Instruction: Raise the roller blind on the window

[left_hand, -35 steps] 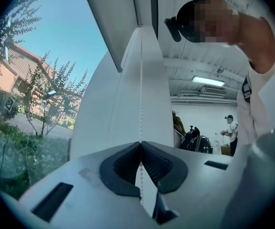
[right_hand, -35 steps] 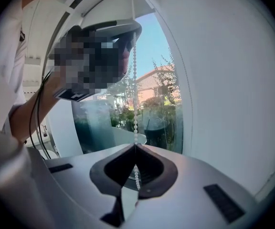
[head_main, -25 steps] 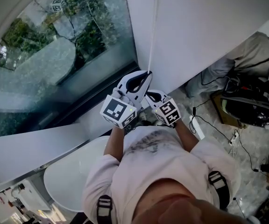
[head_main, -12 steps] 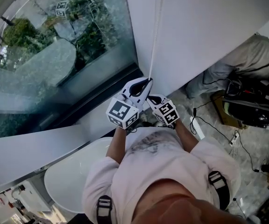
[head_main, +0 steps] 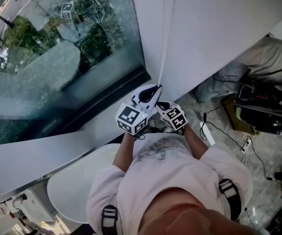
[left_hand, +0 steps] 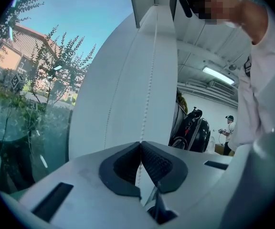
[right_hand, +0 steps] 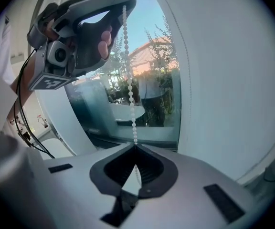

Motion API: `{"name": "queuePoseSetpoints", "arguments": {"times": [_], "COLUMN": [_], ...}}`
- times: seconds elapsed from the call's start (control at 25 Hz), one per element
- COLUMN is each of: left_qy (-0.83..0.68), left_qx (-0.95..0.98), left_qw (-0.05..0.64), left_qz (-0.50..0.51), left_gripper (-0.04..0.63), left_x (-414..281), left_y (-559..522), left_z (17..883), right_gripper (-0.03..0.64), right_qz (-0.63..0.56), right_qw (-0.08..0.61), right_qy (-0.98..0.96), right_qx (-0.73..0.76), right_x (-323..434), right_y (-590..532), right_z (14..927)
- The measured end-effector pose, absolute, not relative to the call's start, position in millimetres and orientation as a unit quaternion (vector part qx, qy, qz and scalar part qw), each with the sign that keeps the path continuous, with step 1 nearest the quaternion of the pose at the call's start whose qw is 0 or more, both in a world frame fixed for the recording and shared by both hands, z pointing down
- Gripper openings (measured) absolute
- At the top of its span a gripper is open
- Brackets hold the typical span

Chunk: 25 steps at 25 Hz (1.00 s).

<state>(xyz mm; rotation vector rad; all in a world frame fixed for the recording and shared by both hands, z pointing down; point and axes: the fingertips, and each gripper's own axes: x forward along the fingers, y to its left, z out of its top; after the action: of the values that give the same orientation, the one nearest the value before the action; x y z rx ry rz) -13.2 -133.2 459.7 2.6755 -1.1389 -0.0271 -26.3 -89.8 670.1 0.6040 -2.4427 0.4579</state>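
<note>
While I look along its own pads, left gripper (left_hand: 141, 144): the jaws are pressed together, the dark ribbed pads meeting at the tip with no gap between them.
Left gripper's hold: it is clamped on the bead chain (left_hand: 149, 99), which runs down the white surface ahead and passes in between the pads.
Right gripper (right_hand: 135, 147): the jaws are closed as well, and the pads meet in a point at the front.
Right gripper's hold: the same bead chain enters right at the pad tips and shows again behind them, so I read this one as pinching the chain too.
Order on the chain: from the right gripper view the chain climbs straight up to the tip of the left gripper, so the left one grips higher and the right one just below it.
Roller blind: I see its chain hanging in two strands in front of the white panel (head_main: 219, 28), just right of the window (head_main: 58, 58) glass. I cannot tell whether that panel is the blind's cloth.
Both grippers in the head view: they are close together, almost touching, at the foot of the chain.
Black bag (head_main: 263, 114): it lies on the floor (head_main: 258, 155) to the right among cables (head_main: 229, 138), and I cannot make out its contents.
White rounded top (head_main: 75, 180): it is below the window, and I cannot tell whether it is a basin or a table.
</note>
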Motion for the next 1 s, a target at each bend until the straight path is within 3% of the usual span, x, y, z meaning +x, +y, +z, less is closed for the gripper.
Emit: {"name": "queuePoseSetpoints", "arguments": {"times": [0.48, 1.0], "left_qy": [-0.387, -0.400], "left_qx": [0.913, 0.907], "left_qw": [0.125, 0.130], "left_qz": [-0.009, -0.020], "left_gripper": [0.009, 0.011], "left_x": [-12, -22], "left_y": [-125, -123], "left_z": [471, 471], "right_gripper": [0.063, 0.064], "right_qz": [0.173, 0.124], "right_qw": [0.291, 0.176], "right_qy": [-0.913, -0.949], "right_qx": [0.228, 0.231], "right_x": [-22, -23], "right_y": [-76, -79], "right_z": [678, 602]}}
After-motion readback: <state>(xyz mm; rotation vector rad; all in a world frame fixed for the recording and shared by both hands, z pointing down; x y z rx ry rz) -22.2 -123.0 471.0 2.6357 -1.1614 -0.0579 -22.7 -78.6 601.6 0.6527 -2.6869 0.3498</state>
